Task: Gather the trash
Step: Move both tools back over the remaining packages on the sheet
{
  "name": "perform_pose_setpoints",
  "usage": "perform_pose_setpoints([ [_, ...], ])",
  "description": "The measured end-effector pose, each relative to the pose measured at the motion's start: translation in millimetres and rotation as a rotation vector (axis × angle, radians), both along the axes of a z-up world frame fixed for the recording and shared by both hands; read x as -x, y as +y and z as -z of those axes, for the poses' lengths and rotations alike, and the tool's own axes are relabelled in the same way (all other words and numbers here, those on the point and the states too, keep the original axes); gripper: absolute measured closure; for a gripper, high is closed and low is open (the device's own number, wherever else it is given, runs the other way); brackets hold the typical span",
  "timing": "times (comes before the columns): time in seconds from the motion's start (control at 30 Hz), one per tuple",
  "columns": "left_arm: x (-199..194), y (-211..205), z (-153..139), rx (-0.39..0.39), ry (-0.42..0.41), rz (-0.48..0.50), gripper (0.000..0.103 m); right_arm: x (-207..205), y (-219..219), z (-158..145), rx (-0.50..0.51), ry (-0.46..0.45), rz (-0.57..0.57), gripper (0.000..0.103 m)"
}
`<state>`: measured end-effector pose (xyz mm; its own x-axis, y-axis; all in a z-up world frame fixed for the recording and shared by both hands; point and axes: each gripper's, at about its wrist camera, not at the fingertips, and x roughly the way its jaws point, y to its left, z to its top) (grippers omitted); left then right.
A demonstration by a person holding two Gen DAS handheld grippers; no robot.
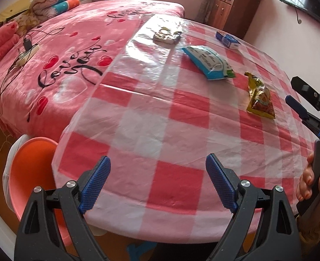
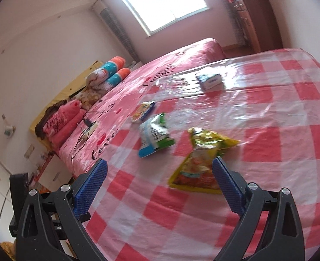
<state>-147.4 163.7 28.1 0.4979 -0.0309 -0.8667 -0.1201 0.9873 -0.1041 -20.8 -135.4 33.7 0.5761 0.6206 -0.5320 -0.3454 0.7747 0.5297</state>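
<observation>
Four pieces of trash lie on the pink checked tablecloth (image 1: 160, 130). A yellow snack wrapper (image 1: 260, 99) lies at the right; in the right wrist view it (image 2: 200, 163) lies just ahead of my open right gripper (image 2: 158, 169), near its right finger. A blue-green packet (image 1: 210, 62) (image 2: 154, 136) lies in the middle. A yellow-blue packet (image 1: 166, 35) (image 2: 143, 111) and a small blue-white box (image 1: 228, 39) (image 2: 211, 81) lie at the far side. My left gripper (image 1: 157, 167) is open and empty above the table's near edge. The right gripper also shows at the right edge of the left wrist view (image 1: 299, 100).
An orange bin (image 1: 31, 174) stands on the floor left of the table. A bed with a pink "Love you" blanket (image 1: 57, 65) runs along the table's left side, with pillows and a charger cable on it. A wooden cabinet (image 1: 233, 10) stands at the back.
</observation>
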Motion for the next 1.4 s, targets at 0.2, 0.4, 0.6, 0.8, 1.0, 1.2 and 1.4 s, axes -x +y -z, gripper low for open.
perform_pose_setpoints([
  [0.2,-16.1,-16.1,-1.7,-0.014,0.008,0.022,0.013,-19.7,-26.0,16.4,-0.006,0.079,0.058,0.007],
  [0.4,-44.2,-33.2,-8.5,-0.018,-0.003,0.022,0.013,-35.2,-35.5,31.9,-0.003,0.140,0.078,0.007],
  [0.6,-84.9,-49.9,-13.5,0.033,-0.025,0.022,0.013,-42.5,-29.1,37.2,0.016,0.152,0.060,0.007],
  [0.8,-122.6,-54.6,-10.4,0.121,-0.030,-0.009,0.013,-46.0,-18.3,37.7,0.046,0.142,0.038,0.007],
  [1.0,-158.3,-56.5,-6.2,0.170,-0.035,-0.044,0.013,-48.9,-13.8,38.0,0.062,0.136,0.023,0.007],
  [1.2,-182.8,-59.2,4.3,0.190,-0.009,-0.064,0.014,-50.6,-6.3,36.6,0.083,0.121,-0.002,0.007],
  [1.4,-194.8,-59.2,11.9,0.183,0.001,-0.083,0.014,-50.8,-2.4,36.2,0.098,0.114,-0.012,0.007],
])
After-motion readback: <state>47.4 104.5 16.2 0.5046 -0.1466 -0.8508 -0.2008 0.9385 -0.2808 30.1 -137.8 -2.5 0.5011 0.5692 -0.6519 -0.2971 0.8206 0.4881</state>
